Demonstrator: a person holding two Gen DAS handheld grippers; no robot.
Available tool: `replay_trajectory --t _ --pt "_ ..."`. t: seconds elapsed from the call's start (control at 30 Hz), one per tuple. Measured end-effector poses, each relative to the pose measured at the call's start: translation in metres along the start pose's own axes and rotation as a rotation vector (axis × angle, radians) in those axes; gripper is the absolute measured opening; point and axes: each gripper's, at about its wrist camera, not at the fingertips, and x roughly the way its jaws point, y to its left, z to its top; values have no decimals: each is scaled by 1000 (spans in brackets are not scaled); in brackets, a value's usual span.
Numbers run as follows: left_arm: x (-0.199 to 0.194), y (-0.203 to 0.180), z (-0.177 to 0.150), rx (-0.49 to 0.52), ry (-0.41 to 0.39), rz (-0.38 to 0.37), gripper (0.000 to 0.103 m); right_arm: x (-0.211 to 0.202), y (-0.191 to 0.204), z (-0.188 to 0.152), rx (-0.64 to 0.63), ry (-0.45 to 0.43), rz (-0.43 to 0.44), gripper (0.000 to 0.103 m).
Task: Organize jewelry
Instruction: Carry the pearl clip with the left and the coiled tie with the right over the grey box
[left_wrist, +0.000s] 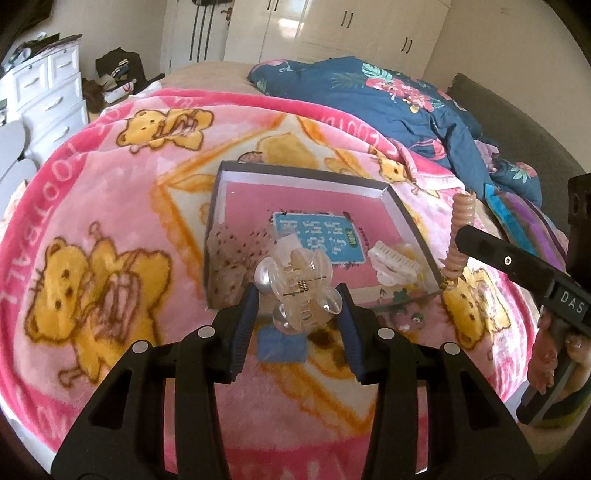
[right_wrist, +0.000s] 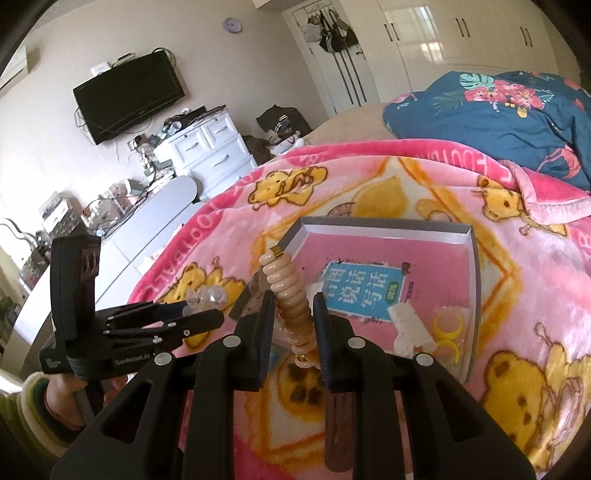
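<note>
My left gripper (left_wrist: 298, 301) is shut on a clear plastic hair claw clip (left_wrist: 295, 290) and holds it above the near edge of the grey box (left_wrist: 402, 210) with the pink floor. My right gripper (right_wrist: 293, 326) is shut on a beige spiral hair tie (right_wrist: 291, 295), held upright over the box's (right_wrist: 474, 258) near left corner. In the left wrist view the spiral tie (left_wrist: 460, 236) and the right gripper's finger (left_wrist: 491, 254) show at the right. In the box lie a white claw clip (left_wrist: 393, 262), a speckled clip (left_wrist: 229, 254) and yellow rings (right_wrist: 447, 332).
The box sits on a pink bear-print blanket (left_wrist: 110, 221) on a bed. A blue item (left_wrist: 280, 345) and small pieces (left_wrist: 410, 319) lie on the blanket before the box. A brown wooden piece (right_wrist: 338, 432) lies under my right gripper. A blue floral quilt (left_wrist: 388, 96) lies behind.
</note>
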Motion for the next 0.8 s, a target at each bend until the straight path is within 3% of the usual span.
replay_trajectory --t 0.47,0.8 --pt "41 -41 20 62 23 -40 34 -9 -61 19 100 -49 -104 20" --pt "82 -56 17 86 73 -36 34 8 -101 9 170 -11 -171 20"
